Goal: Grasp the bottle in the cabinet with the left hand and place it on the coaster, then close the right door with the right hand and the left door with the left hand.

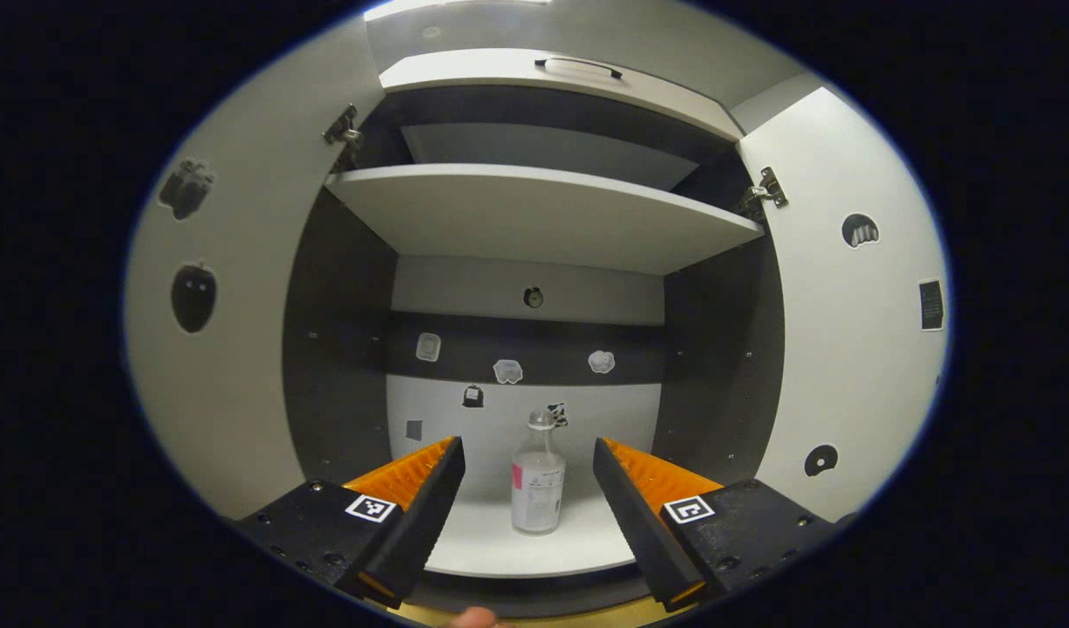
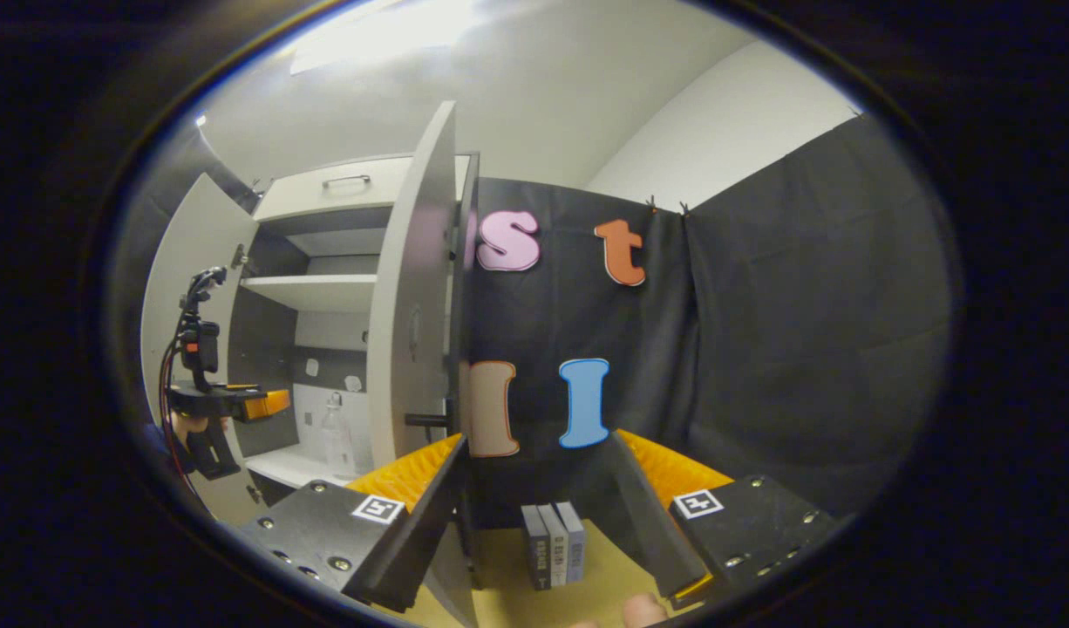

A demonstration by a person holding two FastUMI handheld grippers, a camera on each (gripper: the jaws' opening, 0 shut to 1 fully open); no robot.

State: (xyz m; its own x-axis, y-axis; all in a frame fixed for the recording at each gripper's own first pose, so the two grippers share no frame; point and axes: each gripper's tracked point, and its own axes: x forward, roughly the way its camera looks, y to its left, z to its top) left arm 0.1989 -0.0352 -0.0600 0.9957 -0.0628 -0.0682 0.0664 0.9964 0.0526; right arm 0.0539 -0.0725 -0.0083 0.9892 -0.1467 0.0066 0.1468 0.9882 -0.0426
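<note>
Two doors of the cabinet (image 1: 534,218) stand swung wide, the left door (image 1: 229,349) and the right door (image 1: 848,331) each dotted with small dark stickers. Inside, a clear bottle (image 1: 538,480) with a pale cap and a pink-edged label stands upright on the white bottom shelf (image 1: 500,545), alone there, in front of a back wall carrying more stickers. The shelf above it (image 1: 534,214) is bare on its underside.

In the left gripper view, the left gripper (image 1: 527,484) is spread wide, its fingers flanking the bottle from nearer the camera, touching nothing and holding nothing.

In the right gripper view, the right gripper (image 2: 539,488) is likewise parted and empty, hovering over a tan tabletop (image 2: 587,597) where three small upright boxes (image 2: 554,545) stand side by side between its fingers. From there the right door (image 2: 412,296) is seen nearly edge-on, its dark handle (image 2: 430,419) jutting out, and the bottle (image 2: 336,432) shows behind it, with the left gripper (image 2: 268,403) held level before the cabinet opening.
</note>
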